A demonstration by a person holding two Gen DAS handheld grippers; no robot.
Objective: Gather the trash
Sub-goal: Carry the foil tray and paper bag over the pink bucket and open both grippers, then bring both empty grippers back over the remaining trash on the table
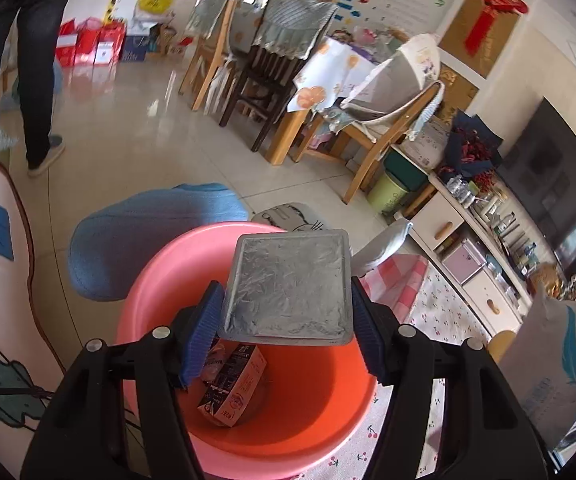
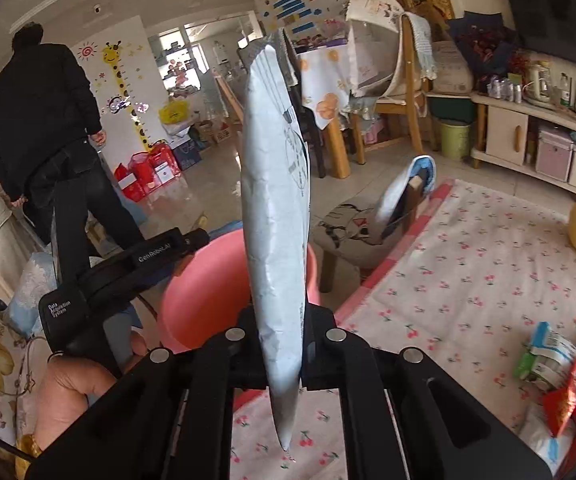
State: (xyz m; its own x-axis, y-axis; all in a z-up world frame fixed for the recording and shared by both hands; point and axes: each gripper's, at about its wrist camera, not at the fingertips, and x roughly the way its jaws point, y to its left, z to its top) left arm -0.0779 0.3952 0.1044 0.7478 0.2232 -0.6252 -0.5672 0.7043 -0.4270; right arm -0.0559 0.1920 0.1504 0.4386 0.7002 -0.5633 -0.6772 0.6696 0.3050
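My left gripper [image 1: 285, 332] is shut on a flat silver foil packet [image 1: 288, 284] and holds it over the pink basin [image 1: 320, 420]. A small printed carton [image 1: 233, 386] and another wrapper lie inside the basin. My right gripper [image 2: 281, 356] is shut on a tall white puffed snack bag [image 2: 275, 200], held upright just right of the basin [image 2: 199, 292]. The left gripper's black body [image 2: 143, 264] shows at the left of the right wrist view. More snack wrappers [image 2: 560, 372] lie on the cherry-print mat at the right.
A blue cushion [image 1: 143, 240] and a small stool [image 2: 352, 228] stand beyond the basin. A person in black [image 2: 43, 128] stands at the left. Wooden chairs and a dining table [image 1: 328, 72] are behind. A low cabinet [image 2: 536, 136] lines the right wall.
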